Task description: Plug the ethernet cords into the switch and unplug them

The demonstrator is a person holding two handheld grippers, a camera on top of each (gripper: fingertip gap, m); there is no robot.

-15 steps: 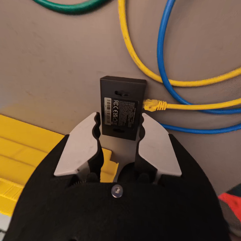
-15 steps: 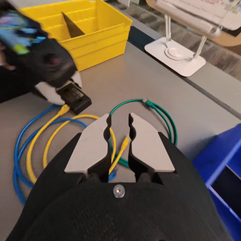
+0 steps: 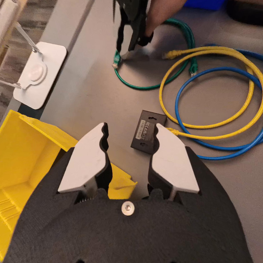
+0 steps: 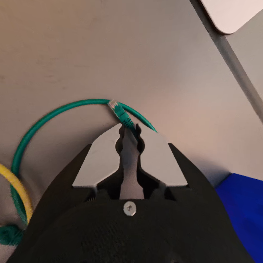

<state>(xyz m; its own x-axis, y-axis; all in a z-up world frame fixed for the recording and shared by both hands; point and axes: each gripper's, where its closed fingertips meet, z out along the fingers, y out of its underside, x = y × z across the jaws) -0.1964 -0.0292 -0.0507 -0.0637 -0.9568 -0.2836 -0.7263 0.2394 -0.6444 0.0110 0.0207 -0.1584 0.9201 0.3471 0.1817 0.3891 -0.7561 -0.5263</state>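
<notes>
The black switch (image 3: 147,133) lies label side up on the grey table, with one yellow cord plug (image 3: 172,130) in its right side. My left gripper (image 3: 131,126) is open and empty, raised just short of the switch. The yellow cord's free plug (image 3: 171,54) and the blue cord (image 3: 213,148) lie to the right. My right gripper (image 4: 129,126) straddles the green cord right behind its plug (image 4: 118,112), which lies on the table. Its jaws stand a narrow gap apart, and a sliver of table shows beside the cord. The right gripper also shows in the left wrist view (image 3: 125,52), at the green plug (image 3: 117,58).
A yellow bin (image 3: 28,149) stands at the left, partly under my left gripper. A white stand base (image 3: 38,74) sits on the far table edge; it also shows in the right wrist view (image 4: 230,15). A blue bin (image 4: 242,206) is at the right. The second green plug (image 3: 193,68) lies among the coils. The left gripper's tips are roughly 25 cm from the right gripper's.
My left gripper has let go of the switch, opened wider and pulled back and up. My right gripper has moved forward to the green plug and narrowed its jaws around the cord.
</notes>
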